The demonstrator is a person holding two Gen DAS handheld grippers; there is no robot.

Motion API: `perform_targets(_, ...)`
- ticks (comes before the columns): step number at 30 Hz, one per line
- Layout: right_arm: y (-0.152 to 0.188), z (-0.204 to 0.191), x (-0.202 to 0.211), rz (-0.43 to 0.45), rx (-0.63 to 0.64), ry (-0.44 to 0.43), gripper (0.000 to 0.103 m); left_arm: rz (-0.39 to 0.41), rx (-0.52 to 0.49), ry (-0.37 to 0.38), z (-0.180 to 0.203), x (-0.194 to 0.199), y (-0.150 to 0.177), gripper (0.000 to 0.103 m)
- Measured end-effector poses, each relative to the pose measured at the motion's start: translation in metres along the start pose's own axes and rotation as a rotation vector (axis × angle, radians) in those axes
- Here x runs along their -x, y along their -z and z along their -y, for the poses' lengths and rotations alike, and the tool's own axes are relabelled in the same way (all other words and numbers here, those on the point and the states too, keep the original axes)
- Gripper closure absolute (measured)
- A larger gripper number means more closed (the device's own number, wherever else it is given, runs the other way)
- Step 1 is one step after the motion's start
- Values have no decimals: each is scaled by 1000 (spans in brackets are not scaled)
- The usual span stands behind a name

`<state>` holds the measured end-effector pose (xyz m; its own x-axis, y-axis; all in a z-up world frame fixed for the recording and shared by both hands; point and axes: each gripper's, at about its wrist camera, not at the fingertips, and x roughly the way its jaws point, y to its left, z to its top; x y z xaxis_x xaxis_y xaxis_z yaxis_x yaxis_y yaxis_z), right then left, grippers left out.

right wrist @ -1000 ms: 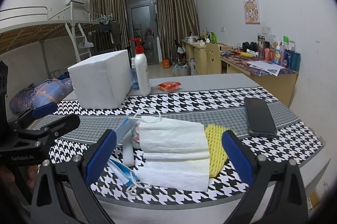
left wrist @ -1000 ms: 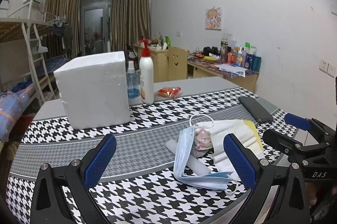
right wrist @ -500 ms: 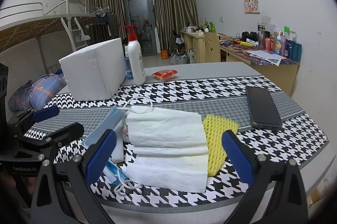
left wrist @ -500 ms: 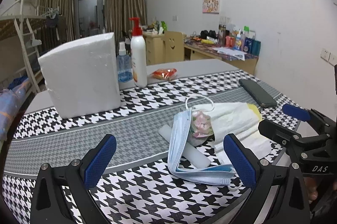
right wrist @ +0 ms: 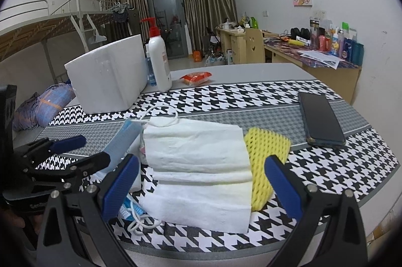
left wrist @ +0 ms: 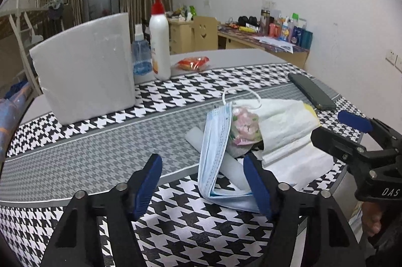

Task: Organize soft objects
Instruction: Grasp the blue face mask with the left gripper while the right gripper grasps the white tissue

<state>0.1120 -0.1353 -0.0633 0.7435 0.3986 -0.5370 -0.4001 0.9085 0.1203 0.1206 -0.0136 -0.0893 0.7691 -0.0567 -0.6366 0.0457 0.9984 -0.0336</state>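
- Centrally, the folded white towel (right wrist: 201, 174) lies at mid-frame on the houndstooth tablecloth (right wrist: 326, 174), touching the yellow foam net sleeve (right wrist: 266, 154) at its right.
- Left gripper (left wrist: 203, 181): blue pads apart, empty, near the light blue pleated face mask (left wrist: 213, 149).
- Right gripper (right wrist: 201, 189): fingers spread wide, flanking the towel without contact.
- Dark smartphone (right wrist: 321, 118) lies mid-right.

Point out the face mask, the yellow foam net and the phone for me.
face mask (left wrist: 213, 141): left wrist view, pleated blue panel
yellow foam net (right wrist: 263, 161): right wrist view, mesh centre
phone (right wrist: 320, 118): right wrist view, screen middle
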Motion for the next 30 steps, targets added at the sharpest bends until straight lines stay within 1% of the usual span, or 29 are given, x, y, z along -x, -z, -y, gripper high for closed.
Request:
perform_targets(2, -1, 1, -3, -6, 0, 0, 2, -14, 9, 18, -2, -3, 2, 39)
perform_targets(4, -2, 1, -6, -13, 1, -1, 1, -29, 14, 26, -3, -6, 3, 48)
perform_targets(5, -2, 1, -7, -16, 1, 1, 2, -37, 17, 28, -4, -7, 4, 50)
perform_targets(6, -2, 1, -8, -20, 2, 3, 2, -49, 18, 30, -4, -9, 5, 57)
perform_targets(7, -2, 2, -9, -24, 2, 4, 2, -60, 19, 34, -5, -11, 5, 62)
perform_targets(9, -2, 1, -13, -38, 8, 7, 2, -85, 23, 56, -6, -15, 7, 65)
perform_targets(11, -1, 1, -16, -50, 13, 6, 2, -97, 22, 62, -6, -17, 9, 70)
perform_targets(12, -1, 0, -17, -52, 13, 5, 2, -100, 21, 64, -6, -17, 11, 74)
perform_targets(13, 0, 0, -18, -56, 13, 2, 2, -103, 21, 65, -7, -18, 12, 75)
perform_targets(15, 0, 0, -21, -68, 12, 1, 2, -107, 26, 71, -9, -18, 14, 84)
perform_targets(23, 1, -3, -29, -98, 22, -7, 2, -115, 35, 90, -12, -16, 19, 86)
perform_targets(24, 1, -3, -30, -102, 24, -8, 5, -115, 34, 91, -12, -16, 19, 86)
perform_targets(29, 4, -3, -38, -142, 26, -15, 12, -120, 30, 94, -12, -17, 20, 86)
perform_targets(30, 5, -2, -40, -150, 24, -21, 16, -122, 30, 94, -12, -18, 19, 86)
